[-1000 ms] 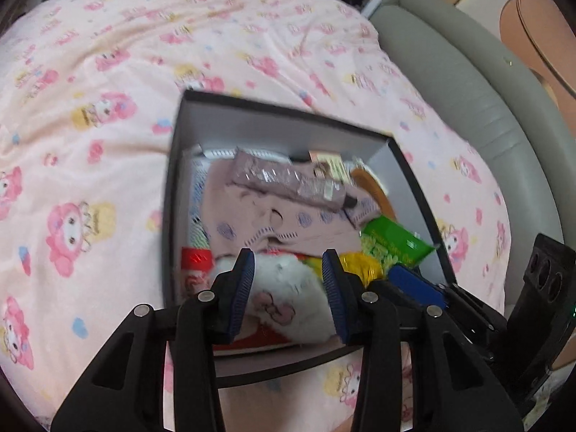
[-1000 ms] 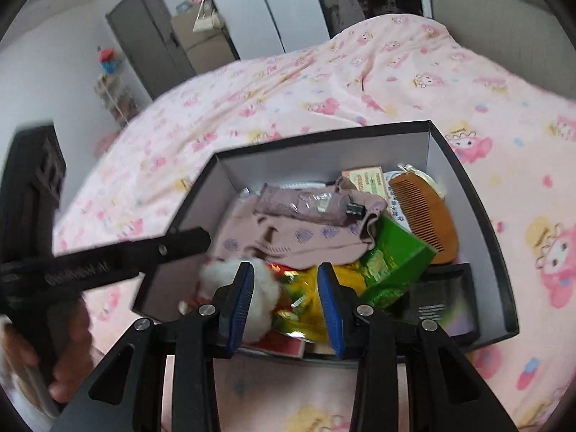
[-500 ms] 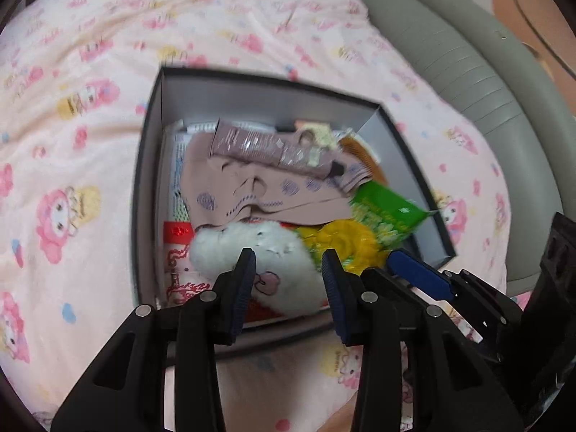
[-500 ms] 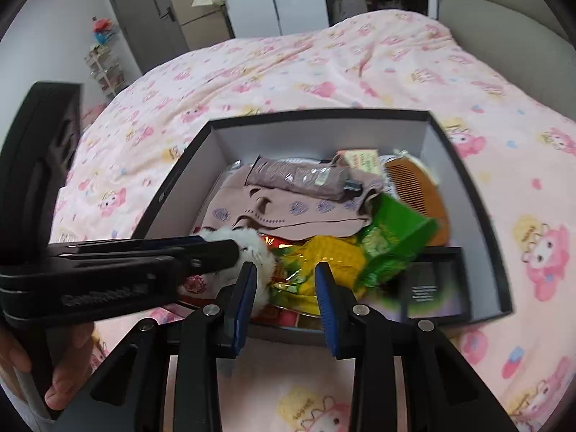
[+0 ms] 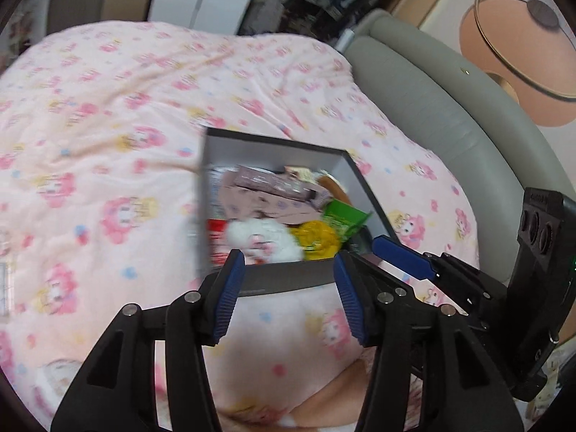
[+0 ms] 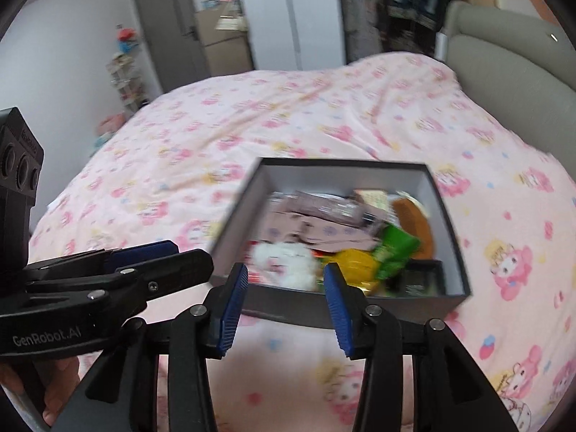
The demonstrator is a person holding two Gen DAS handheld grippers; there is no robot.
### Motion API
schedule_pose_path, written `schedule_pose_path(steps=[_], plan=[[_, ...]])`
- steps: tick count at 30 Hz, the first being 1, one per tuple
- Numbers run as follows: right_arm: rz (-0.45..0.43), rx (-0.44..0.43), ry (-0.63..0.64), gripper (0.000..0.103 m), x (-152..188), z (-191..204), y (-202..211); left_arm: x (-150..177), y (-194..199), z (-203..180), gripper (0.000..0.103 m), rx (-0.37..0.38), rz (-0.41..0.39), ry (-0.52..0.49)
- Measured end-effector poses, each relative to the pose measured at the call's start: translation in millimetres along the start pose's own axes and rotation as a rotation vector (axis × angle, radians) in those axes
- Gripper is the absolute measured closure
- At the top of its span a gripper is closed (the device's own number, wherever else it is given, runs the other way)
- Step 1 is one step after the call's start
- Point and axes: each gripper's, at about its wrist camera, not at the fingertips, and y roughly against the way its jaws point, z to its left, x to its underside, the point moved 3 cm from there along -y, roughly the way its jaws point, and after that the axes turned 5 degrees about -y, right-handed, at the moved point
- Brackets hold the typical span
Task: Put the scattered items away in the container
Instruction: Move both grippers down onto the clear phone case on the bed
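A dark box with grey inner walls (image 5: 273,149) (image 6: 345,174) sits on the pink bed cover. Inside lie a white plush toy (image 5: 264,239) (image 6: 284,261), pink cloth (image 5: 259,203), a pinkish tube (image 6: 324,205), a green packet (image 5: 342,216) (image 6: 394,248), a yellow packet (image 5: 316,237) (image 6: 351,261) and a brown comb (image 6: 414,219). My left gripper (image 5: 288,295) is open and empty, just in front of the box's near wall. My right gripper (image 6: 284,304) is open and empty, also in front of the box; it shows in the left wrist view (image 5: 403,257) at the right.
The pink patterned bed cover (image 5: 108,126) (image 6: 288,108) spreads around the box. A grey padded headboard (image 5: 450,108) (image 6: 504,54) runs along the right. A door, cupboards and shelves (image 6: 172,43) stand beyond the bed.
Both grippers have pulled back and up from over the box contents to in front of its near wall. Both stay open and empty. The items in the box have not moved.
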Motion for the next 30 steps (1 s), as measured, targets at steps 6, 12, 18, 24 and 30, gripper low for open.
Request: schedule_pose_path(steps=[6, 12, 18, 24, 30], plan=[[-0.001, -0.106, 0.133, 0.063, -2, 83, -8, 19, 54, 67, 0.051, -0.104, -0.062, 0.111], [0.074, -0.249, 0.23, 0.063, 4, 170, -47, 50, 89, 158, 0.051, -0.193, -0.116, 0.282], [0.249, -0.364, 0.355, 0.063, 12, 248, -122, 95, 94, 258, 0.051, -0.301, -0.113, 0.509], [0.331, -0.419, 0.487, 0.063, 7, 305, -186, 140, 77, 340, 0.051, -0.338, -0.092, 0.735], [0.416, -0.456, 0.53, 0.063, 6, 355, -254, 174, 60, 385, 0.051, -0.361, -0.085, 0.902]])
